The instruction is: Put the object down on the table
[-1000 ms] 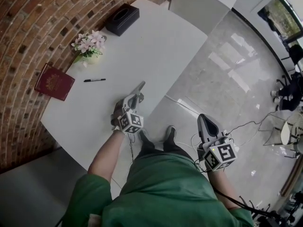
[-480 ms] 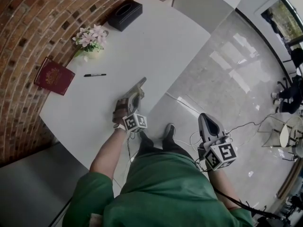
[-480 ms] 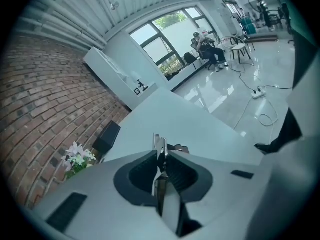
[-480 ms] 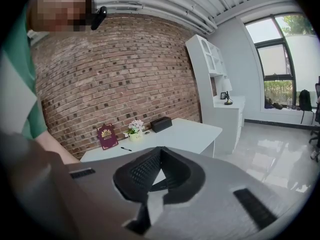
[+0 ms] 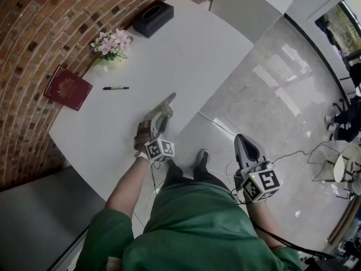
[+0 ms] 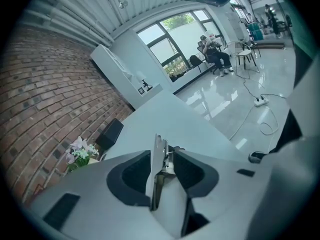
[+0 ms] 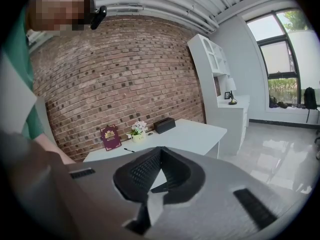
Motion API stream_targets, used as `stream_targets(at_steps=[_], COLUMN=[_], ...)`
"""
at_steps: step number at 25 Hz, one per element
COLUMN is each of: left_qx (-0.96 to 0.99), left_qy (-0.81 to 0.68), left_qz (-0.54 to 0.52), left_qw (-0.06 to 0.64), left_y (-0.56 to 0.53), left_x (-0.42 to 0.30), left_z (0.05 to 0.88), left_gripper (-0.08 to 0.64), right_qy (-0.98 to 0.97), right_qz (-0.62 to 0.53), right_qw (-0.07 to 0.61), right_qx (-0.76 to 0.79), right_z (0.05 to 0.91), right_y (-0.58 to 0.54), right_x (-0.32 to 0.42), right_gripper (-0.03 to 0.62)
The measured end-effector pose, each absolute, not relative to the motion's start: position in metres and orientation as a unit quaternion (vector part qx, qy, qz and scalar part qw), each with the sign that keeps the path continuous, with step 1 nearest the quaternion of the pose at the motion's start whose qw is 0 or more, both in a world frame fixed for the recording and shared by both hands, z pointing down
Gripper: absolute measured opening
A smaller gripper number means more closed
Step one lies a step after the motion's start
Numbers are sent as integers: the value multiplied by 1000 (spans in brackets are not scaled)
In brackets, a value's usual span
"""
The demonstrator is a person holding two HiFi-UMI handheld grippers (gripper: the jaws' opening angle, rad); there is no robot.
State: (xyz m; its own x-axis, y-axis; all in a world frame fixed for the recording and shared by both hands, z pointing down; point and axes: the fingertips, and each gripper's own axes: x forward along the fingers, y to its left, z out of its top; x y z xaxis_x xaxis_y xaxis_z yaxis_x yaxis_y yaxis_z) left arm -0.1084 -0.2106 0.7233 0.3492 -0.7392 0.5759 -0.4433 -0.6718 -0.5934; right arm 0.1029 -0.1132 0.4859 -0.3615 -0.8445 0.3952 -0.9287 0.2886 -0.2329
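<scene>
Barely anything is shifting since the earlier frames: the left tongs (image 5: 161, 114) are staying low over the near edge of the white surface (image 5: 186, 55), and their jaws are now beginning to open. A thin metal clip (image 6: 159, 169) is standing on edge between them, its spring showing. The pads appear to be pressing on its sides for the moment. The clip's tip is poking out over the surface, close to the edge nearest the person.

The right tongs (image 7: 157, 151) are clenched on nothing and hanging well apart, over the glossy floor (image 5: 271, 78).

Farther along the surface, a black pen (image 5: 115, 88), a red book (image 5: 67, 87), a small pot of flowers (image 5: 111, 45) and a black box (image 5: 153, 17) are lying well away from the clip.

Judging the risk: if the clip is not yet resting on the surface as the jaws part, it may be dropping, toppling flat, or skidding off the nearby edge to the floor. Its spring could also be catching on a pad and dragging along.

Whether the clip is touching the surface cannot be told. Its lower half is hiding between the jaws, and the head view is showing only its tip.
</scene>
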Motion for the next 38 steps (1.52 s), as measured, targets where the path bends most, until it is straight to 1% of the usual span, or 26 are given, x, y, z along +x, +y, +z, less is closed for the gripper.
stream_targets(at_steps=[7, 12, 18, 22, 25, 31, 38], left_qx=[-811, -824, -823, -830, -835, -841, -838], left_qy=[414, 470, 521, 528, 527, 531, 542], left_qz=[-390, -309, -224, -179, -158, -105, -64], left_qw=[140, 66, 15, -15, -23, -9, -21], left_y=[-196, -191, -178, -164, -158, -158, -164], left_x=[-122, -132, -135, -133, -130, -125, -130], left_z=[660, 594, 524, 489, 467, 422, 397], left_gripper=[135, 132, 100, 60, 49, 31, 25], right_qy=[-820, -840, -858, -867, -872, -881, -887], right_qz=[208, 195, 185, 169, 148, 106, 60], right_qw=[81, 67, 55, 46, 38, 17, -8], right_qx=[527, 503, 476, 467, 465, 461, 457], right_z=[480, 471, 463, 452, 437, 398, 365], right_y=[-128, -139, -147, -152, -157, -162, -159], right_x=[90, 76, 64, 57, 55, 48, 47], right_gripper=[2, 2, 2, 2, 2, 2, 3])
